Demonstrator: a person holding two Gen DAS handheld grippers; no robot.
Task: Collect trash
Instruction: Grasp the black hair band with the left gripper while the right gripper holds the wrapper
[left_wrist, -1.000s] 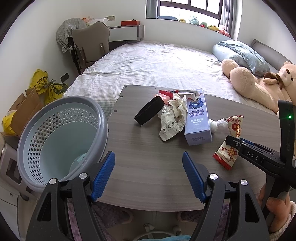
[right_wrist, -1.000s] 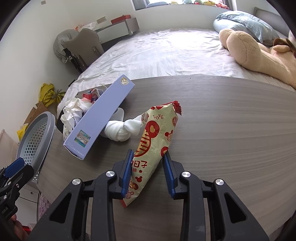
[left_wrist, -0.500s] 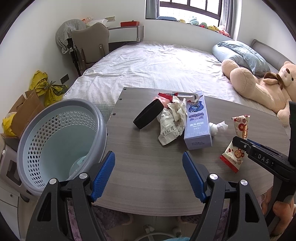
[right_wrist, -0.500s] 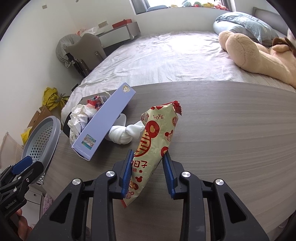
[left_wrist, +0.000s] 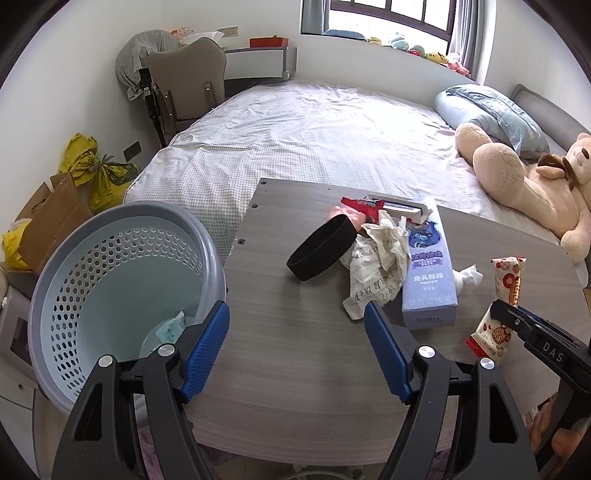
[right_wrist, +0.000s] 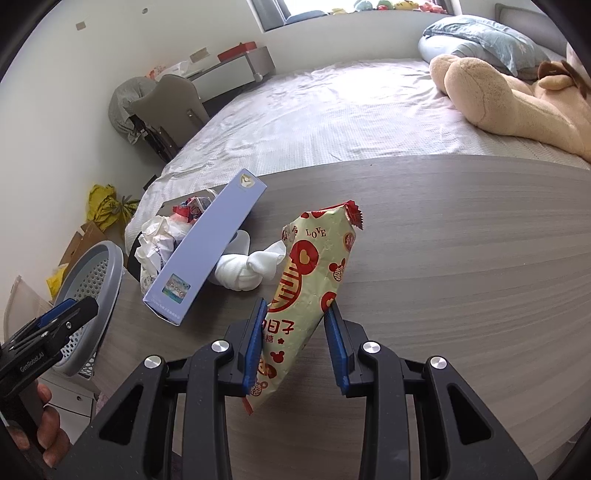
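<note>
Pinching only the lower end of the red-and-cream foil snack packet (right_wrist: 314, 280), the right gripper (right_wrist: 295, 332) could be slipped; the grey perforated plastic basket (right_wrist: 92, 280) lies at nine o'clock, the left gripper (left_wrist: 295, 350) spread empty.

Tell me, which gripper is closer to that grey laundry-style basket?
Left. The left gripper hovers open right beside the basket, one finger over its rim. The right gripper is across the table, clamped on a candy bag.

The candy wrapper (right_wrist: 314, 280) carries the word "LOVE" near its top. The right gripper (left_wrist: 517, 325) shows "DAS"; the left gripper (right_wrist: 55, 325) shows "GenRobot.AI".
</note>
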